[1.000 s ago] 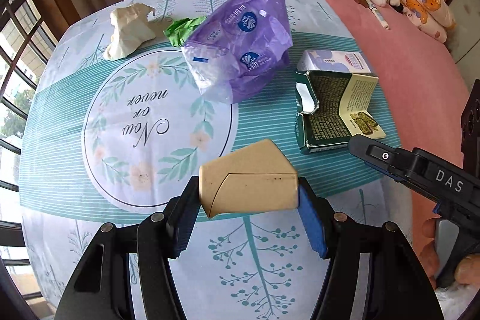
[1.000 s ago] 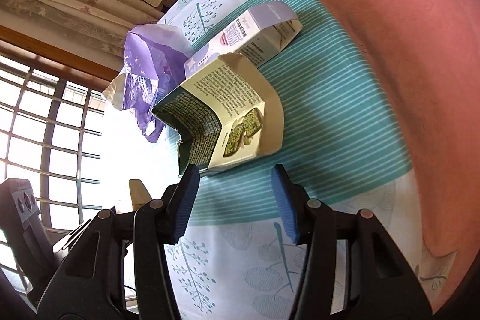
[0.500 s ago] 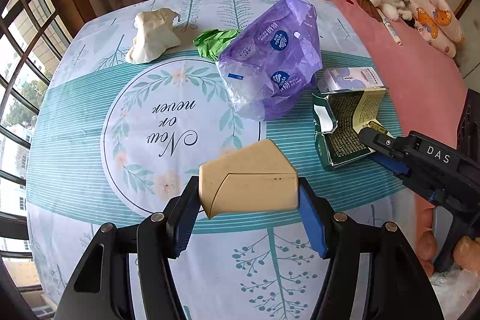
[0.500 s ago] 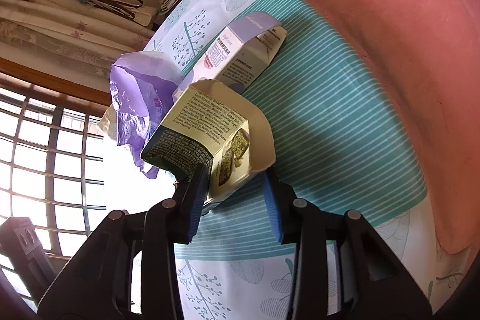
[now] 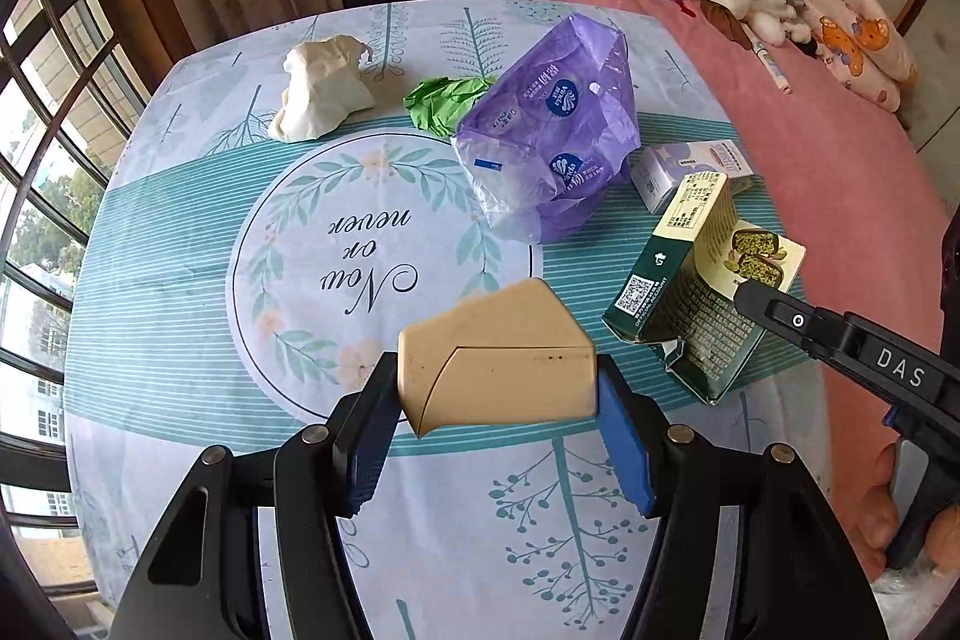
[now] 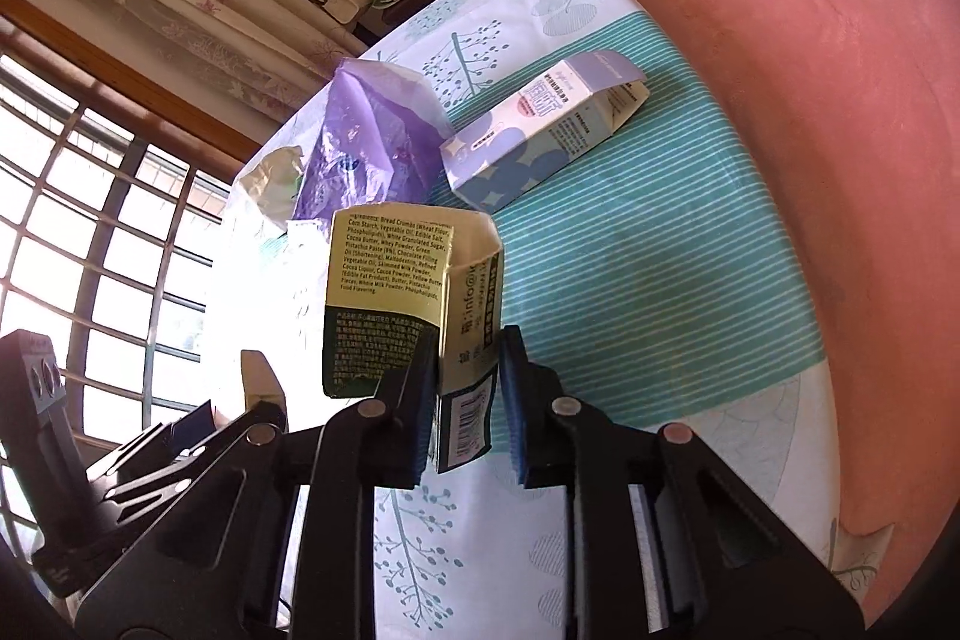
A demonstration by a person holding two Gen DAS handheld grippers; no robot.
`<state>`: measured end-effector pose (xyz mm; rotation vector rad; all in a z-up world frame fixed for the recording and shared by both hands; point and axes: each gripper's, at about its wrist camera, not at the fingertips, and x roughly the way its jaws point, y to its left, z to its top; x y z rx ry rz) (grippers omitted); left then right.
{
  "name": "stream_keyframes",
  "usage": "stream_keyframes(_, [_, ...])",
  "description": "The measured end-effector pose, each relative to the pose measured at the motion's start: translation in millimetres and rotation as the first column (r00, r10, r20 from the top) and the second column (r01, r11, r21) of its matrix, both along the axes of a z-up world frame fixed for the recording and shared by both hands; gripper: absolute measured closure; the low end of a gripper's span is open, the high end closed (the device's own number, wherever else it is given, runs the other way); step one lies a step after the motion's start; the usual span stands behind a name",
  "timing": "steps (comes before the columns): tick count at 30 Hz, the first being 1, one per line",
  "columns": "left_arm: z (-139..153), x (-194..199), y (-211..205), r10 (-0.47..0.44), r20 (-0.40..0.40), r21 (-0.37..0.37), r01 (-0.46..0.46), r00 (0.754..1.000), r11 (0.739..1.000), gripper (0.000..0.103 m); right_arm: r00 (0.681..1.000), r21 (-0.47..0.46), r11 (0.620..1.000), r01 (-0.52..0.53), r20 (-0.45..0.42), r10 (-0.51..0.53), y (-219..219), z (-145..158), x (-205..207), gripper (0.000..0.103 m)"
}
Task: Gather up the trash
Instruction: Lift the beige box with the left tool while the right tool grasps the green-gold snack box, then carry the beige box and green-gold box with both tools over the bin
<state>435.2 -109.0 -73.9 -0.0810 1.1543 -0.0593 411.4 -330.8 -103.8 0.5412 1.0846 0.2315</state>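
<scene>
Beige cardboard box (image 5: pixel 498 358) sits clamped in your left hand-held gripper (image 5: pixel 498 421), above the surface (image 5: pixel 180 232). Only the left view shows white crumpled paper (image 5: pixel 321 88) and a green wad (image 5: pixel 447 100). Right view: your right hand-held gripper (image 6: pixel 468 394) pinches the torn green snack box (image 6: pixel 414 292), lifted; glossy purple bag (image 6: pixel 366 142) and lilac carton (image 6: pixel 540 136) lie behind.

Left gripper (image 5: pixel 498 400): fingers clamp tan carton (image 5: pixel 498 370). Worktop (image 5: pixel 180 232): cream crumpled wrapper (image 5: pixel 321 88), green crumpled paper (image 5: pixel 444 100), purple plastic bag (image 5: pixel 558 148), lavender box (image 5: pixel 684 169). Right gripper (image 5: pixel 756 295) grips green snack box (image 5: pixel 690 304), tilted.
</scene>
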Motion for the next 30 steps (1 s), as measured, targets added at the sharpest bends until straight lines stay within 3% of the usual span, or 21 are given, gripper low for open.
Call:
stream_keyframes(8, [20.9, -49.4, 22.0, -0.07, 0.037, -0.011, 0.07, 0.997, 0.997, 0.04, 0.998, -0.072, 0.997, -0.014, 0.06, 0.018, 25.0, 38.5, -82.3, 0.086])
stream_keyframes(15, [42.7, -124.9, 60.8, -0.15, 0.074, -0.028, 0.153, 0.986, 0.988, 0.04, 0.995, -0.095, 0.995, 0.024, 0.097, -0.014, 67.8, 64.6, -180.9, 0.086])
stream_keyframes(22, [55.0, -215.0, 110.9, -0.229, 0.123, -0.037, 0.235, 0.966, 0.971, 0.04, 0.991, -0.125, 0.99, 0.058, 0.124, -0.042, 120.3, 76.4, -281.1, 0.086])
stream_keyframes(30, [47.4, -303.3, 163.9, -0.277, 0.109, -0.055, 0.284, 0.955, 0.957, 0.04, 0.991, -0.159, 0.984, 0.079, 0.116, -0.061, 173.6, 77.8, -373.7, 0.086])
